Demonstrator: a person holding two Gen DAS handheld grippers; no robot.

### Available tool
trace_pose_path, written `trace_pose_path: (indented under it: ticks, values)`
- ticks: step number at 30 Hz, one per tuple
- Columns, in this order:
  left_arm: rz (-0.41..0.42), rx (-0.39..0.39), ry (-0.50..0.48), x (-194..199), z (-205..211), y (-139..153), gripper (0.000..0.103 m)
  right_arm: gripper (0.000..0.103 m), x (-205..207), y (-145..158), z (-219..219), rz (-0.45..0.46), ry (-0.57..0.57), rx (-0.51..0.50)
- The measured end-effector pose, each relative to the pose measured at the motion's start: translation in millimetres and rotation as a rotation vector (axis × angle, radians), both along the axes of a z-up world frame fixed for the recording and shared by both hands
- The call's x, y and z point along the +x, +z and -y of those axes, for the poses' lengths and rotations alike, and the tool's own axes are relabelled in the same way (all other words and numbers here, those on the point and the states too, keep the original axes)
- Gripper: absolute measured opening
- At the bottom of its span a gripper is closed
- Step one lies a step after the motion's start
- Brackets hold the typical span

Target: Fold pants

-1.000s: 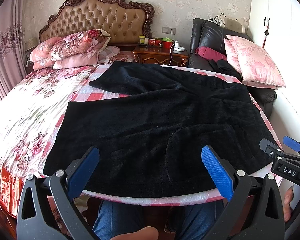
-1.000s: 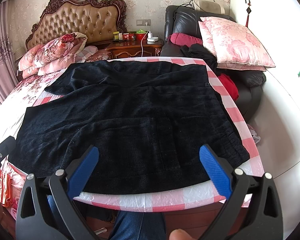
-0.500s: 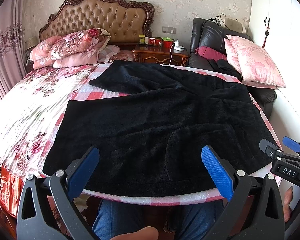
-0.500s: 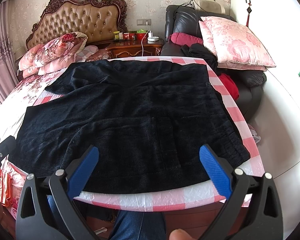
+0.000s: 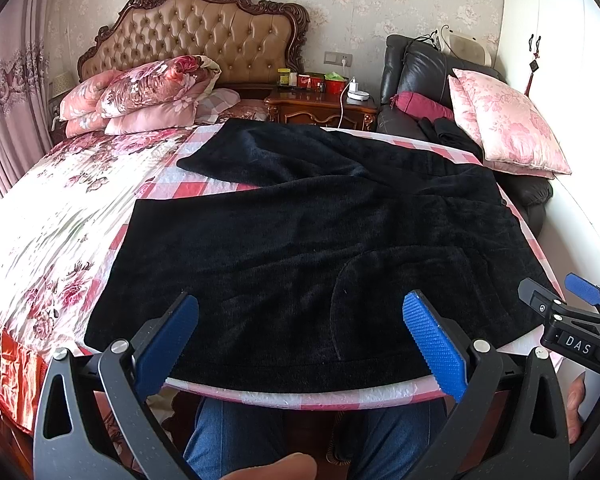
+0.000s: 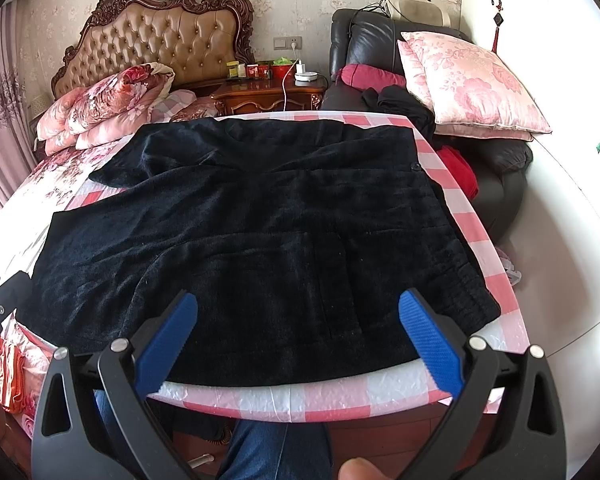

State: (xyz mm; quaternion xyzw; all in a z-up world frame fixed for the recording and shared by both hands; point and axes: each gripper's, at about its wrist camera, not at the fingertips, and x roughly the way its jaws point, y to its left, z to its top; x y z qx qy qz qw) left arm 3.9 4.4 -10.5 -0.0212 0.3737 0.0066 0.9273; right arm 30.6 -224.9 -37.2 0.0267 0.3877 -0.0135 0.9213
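Observation:
Black fuzzy pants [image 5: 320, 240] lie spread flat on a pink-and-white checked board [image 5: 300, 398], waistband to the right, legs running left; the far leg end is rumpled. The same pants [image 6: 260, 248] fill the right wrist view. My left gripper [image 5: 300, 340] hangs open over the near hem, blue pads wide apart, nothing between them. My right gripper [image 6: 298, 340] is open too, above the near edge by the waistband. The right gripper [image 5: 580, 320] also shows at the right rim of the left wrist view.
The checked board [image 6: 320, 404] rests on a floral bed [image 5: 60, 208] with pink pillows [image 5: 140, 92] and a tufted headboard. A wooden nightstand [image 5: 320, 104] and a black armchair with a pink cushion [image 5: 508, 120] stand behind. A person's jeans-clad legs [image 5: 240, 436] are below the board.

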Motion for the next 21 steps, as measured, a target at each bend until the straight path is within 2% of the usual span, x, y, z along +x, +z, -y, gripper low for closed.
trace_pose_path:
  ticks: [6,8,11,13,17,21]
  values:
    - [-0.006,-0.021,-0.012,1,-2,-3,0.099,0.101,0,-3,1,-0.014,0.004,0.019]
    - [-0.005,-0.045,-0.029,3,-5,-6,0.099,0.101,4,-11,5,-0.030,0.016,0.053]
    - [0.035,-0.118,-0.116,11,-18,-12,0.099,0.101,13,-13,18,-0.048,0.032,0.103]
    - [0.013,-0.138,-0.171,23,-25,-15,0.099,0.101,22,-12,30,-0.057,0.038,0.123]
    - [-0.006,-0.090,-0.260,57,-38,-12,0.099,0.101,56,-7,62,-0.074,0.043,0.134]
    - [-0.038,-0.093,-0.294,110,-65,-10,0.099,0.101,116,-4,103,-0.109,0.031,0.162]
